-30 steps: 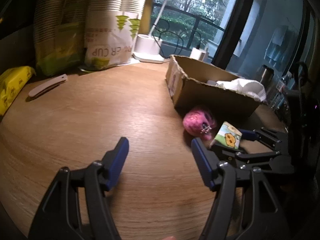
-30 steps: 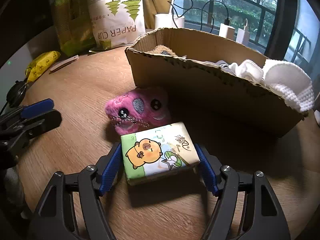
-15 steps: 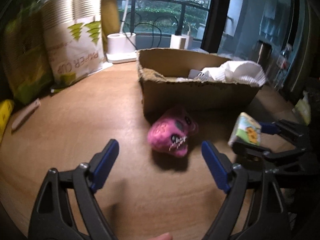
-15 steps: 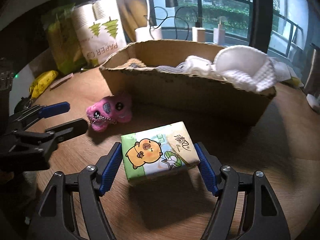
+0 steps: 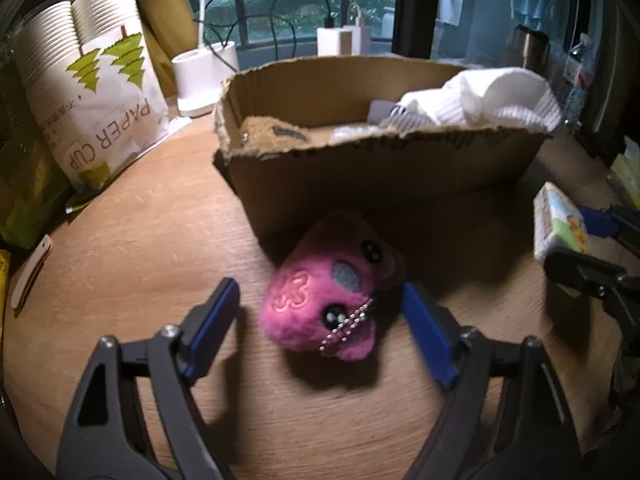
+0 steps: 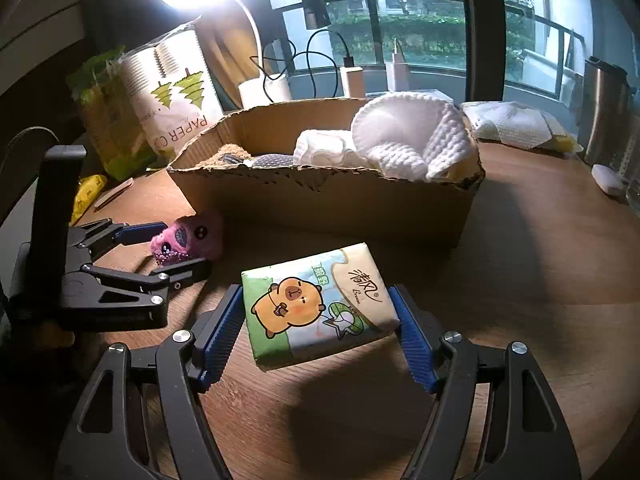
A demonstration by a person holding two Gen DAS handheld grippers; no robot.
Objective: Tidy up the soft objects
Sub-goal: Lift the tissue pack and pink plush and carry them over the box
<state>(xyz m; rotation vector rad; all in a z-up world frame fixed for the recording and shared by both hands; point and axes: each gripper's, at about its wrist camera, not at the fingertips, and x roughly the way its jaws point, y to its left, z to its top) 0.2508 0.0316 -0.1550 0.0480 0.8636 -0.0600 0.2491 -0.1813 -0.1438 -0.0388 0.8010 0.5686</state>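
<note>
Left tool (image 5: 320, 320): jaws closing around pink plush toy (image 5: 328, 300), right pad touching its fur, left pad still a gap away; toy lying on the table (image 5: 140, 248), just in front of cardboard box (image 5: 380, 168). Right tool (image 6: 320, 320): clamped on tissue pack (image 6: 316, 308), both pads pressed against its sides, pack raised off the table, near the box front. Inside the box: white knitted items (image 6: 404, 140) and a brown plush (image 6: 228, 156). Behind, beside the box: paper cup bag (image 5: 96, 96).
</note>
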